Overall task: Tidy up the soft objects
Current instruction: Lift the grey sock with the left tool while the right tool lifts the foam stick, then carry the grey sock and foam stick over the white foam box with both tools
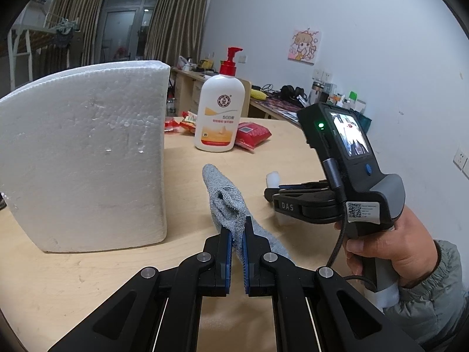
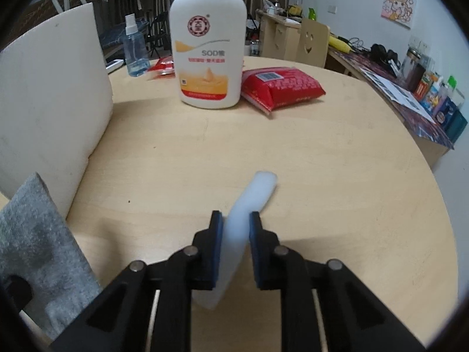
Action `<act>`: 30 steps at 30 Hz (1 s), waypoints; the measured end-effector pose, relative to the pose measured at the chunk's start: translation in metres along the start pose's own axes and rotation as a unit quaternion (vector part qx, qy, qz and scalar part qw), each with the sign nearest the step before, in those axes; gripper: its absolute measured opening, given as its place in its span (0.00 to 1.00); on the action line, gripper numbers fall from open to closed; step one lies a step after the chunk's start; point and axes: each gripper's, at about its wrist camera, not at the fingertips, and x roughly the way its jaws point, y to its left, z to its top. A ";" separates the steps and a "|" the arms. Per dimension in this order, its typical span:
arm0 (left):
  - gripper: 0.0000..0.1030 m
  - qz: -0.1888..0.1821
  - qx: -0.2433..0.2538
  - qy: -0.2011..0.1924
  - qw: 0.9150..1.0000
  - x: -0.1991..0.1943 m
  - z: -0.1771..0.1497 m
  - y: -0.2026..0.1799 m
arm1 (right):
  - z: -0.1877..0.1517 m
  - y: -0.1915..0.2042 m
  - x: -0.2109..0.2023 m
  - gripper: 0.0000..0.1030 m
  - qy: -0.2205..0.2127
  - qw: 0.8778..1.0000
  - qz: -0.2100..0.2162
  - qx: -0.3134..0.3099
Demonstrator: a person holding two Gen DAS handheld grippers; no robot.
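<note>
A grey knitted cloth (image 1: 225,193) rises from the wooden table (image 1: 187,158), and my left gripper (image 1: 237,228) is shut on its bunched middle. The same cloth (image 2: 35,234) fills the lower left of the right wrist view. A white foam strip (image 2: 258,187) stands on edge on the table between the pads of my right gripper (image 2: 236,220), which is shut on it. In the left wrist view the right gripper (image 1: 271,190) lies low over the table to the right of the cloth, with the foam strip's end (image 1: 272,177) poking out past its tips. A hand (image 1: 390,252) holds its handle.
A large white styrofoam block (image 1: 82,152) stands at the left. Behind are a white lotion pump bottle (image 1: 219,111), a red packet (image 1: 252,133), small red wrappers (image 1: 187,121) and a clear spray bottle (image 2: 134,50). Bare tabletop (image 2: 322,176) stretches to the right.
</note>
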 end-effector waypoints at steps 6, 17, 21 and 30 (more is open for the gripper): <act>0.06 0.003 0.004 -0.008 1.000 -0.007 0.002 -0.002 | -0.003 -0.013 -0.017 0.15 -0.022 0.999 0.038 0.027; 0.06 0.009 0.015 -0.029 0.999 -0.025 0.009 -0.015 | -0.009 -0.012 -0.072 0.15 -0.092 0.994 0.063 0.018; 0.06 0.011 0.021 -0.037 0.999 -0.032 0.010 -0.021 | -0.014 -0.016 -0.080 0.15 -0.105 0.993 0.055 0.016; 0.06 0.017 0.026 -0.050 0.998 -0.048 0.011 -0.024 | -0.021 -0.030 -0.034 0.34 -0.040 0.999 0.005 0.012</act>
